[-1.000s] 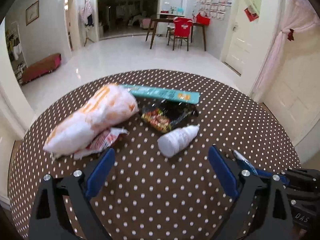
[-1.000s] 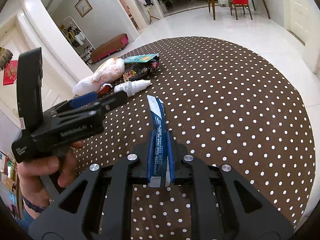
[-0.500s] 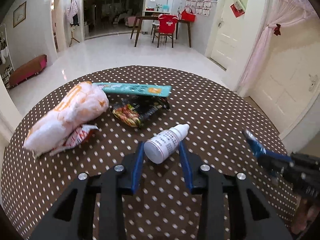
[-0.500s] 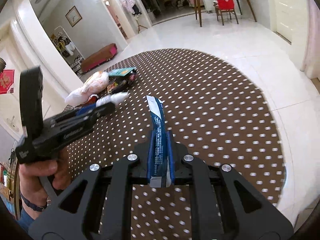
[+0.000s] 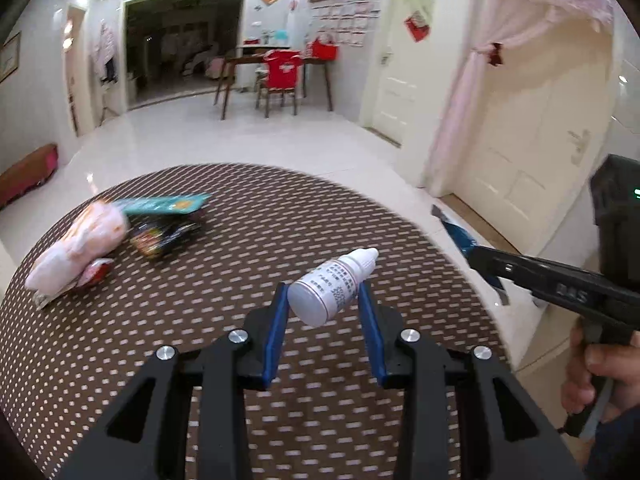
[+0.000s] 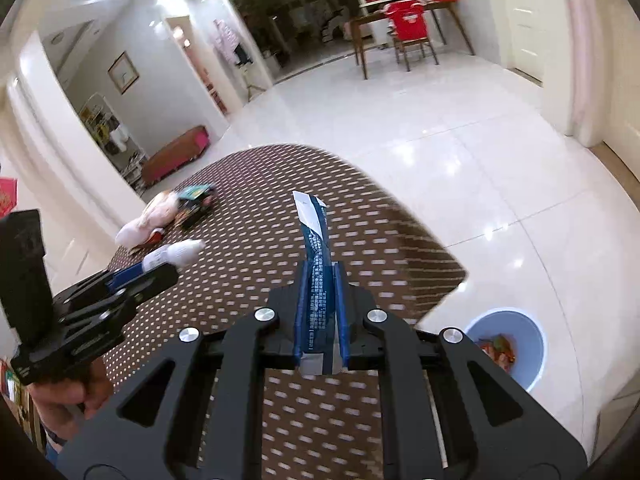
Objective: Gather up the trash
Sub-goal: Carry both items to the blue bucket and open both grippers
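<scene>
My left gripper is shut on a small white dropper bottle, held above the brown dotted tablecloth. My right gripper is shut on a blue and white wrapper that sticks up between its pads. In the left wrist view the right gripper reaches past the table's right edge with the wrapper. In the right wrist view the left gripper carries the bottle at the left. A pale blue bin with trash in it stands on the floor at lower right.
On the far left of the table lie a white and orange bag, a teal packet, a dark snack wrapper and a small red wrapper. White tiled floor surrounds the table. A wooden table with a red chair stands far back.
The left gripper shut on the bottle and lifted it off the cloth. Both grippers swung right toward the table's edge, and the bin came into the right wrist view.
</scene>
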Tool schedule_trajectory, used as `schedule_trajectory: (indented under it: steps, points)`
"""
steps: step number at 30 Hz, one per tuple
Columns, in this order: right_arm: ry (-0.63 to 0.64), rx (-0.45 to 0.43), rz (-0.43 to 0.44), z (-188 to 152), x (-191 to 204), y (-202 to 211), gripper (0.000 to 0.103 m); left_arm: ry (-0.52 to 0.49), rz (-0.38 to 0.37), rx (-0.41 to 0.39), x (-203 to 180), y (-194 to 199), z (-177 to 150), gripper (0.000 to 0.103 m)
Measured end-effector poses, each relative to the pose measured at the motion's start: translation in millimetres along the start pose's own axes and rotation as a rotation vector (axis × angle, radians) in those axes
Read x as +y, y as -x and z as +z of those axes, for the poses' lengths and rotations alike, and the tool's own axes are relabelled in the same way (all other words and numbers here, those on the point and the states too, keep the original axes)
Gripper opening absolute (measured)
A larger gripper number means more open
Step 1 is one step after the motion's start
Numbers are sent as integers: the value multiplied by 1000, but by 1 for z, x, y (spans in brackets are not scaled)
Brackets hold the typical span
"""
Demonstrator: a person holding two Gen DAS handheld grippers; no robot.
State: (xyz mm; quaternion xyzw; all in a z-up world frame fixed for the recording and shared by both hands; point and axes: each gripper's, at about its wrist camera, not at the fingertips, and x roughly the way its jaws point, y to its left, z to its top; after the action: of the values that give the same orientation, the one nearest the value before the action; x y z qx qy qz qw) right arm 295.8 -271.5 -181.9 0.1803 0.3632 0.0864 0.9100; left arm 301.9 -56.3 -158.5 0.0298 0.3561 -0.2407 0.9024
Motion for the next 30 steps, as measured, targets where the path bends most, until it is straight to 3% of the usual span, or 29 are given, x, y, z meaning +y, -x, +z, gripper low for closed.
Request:
schedule_trajectory:
  steps: [7,12,18,27,28,29,30]
  points:
    - [-104,-42,-60,0,-74,32,13,-73,-92,0,-63,-6,6,34]
    - [-196,-25,-129,-12,-141,40,13,-122,-152,18,-111,-20,4,34]
    - [-341,63,-162,-42,-219,16,13,-169,-205,74,-161,-50,0,34]
    - [-478,148,-124,-68,-282,-29,18,-204,-219,190,-227,-109,-1,34]
    - [-502,160,-116,-70,-289,-34,42,-211,-207,206,-234,-118,-3,34]
    - [-527,169,-112,-73,-297,-38,74,-214,-201,217,-236,-123,-6,34]
    - [-551,169,-117,-74,-305,-40,79,-212,-198,240,-243,-135,-9,34]
